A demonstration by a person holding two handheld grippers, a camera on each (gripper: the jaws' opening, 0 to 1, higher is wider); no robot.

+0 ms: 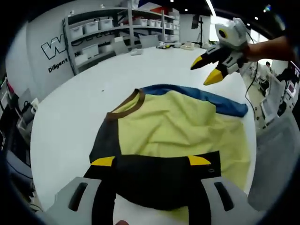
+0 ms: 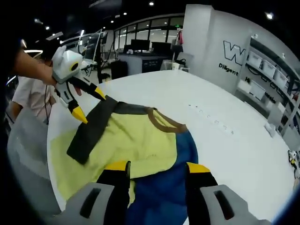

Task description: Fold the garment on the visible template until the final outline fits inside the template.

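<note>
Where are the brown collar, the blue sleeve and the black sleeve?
brown collar (image 1: pixel 132 105), left gripper view, on the curved neck band.
blue sleeve (image 1: pixel 206 97), left gripper view, on the middle of the blue strip.
black sleeve (image 2: pixel 89 131), right gripper view, on the middle of the dark band.

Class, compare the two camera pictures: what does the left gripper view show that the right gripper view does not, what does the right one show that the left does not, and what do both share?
Left gripper view: the left tongs over the shirt's black sleeve, with the right tongs raised above the table, jaws apart.

Right gripper view: the right tongs over the blue sleeve, with the left tongs at the black sleeve, and desks with monitors behind.

Both: the yellow shirt with its brown collar, lying creased on the white table, and shelves of bins.
</note>
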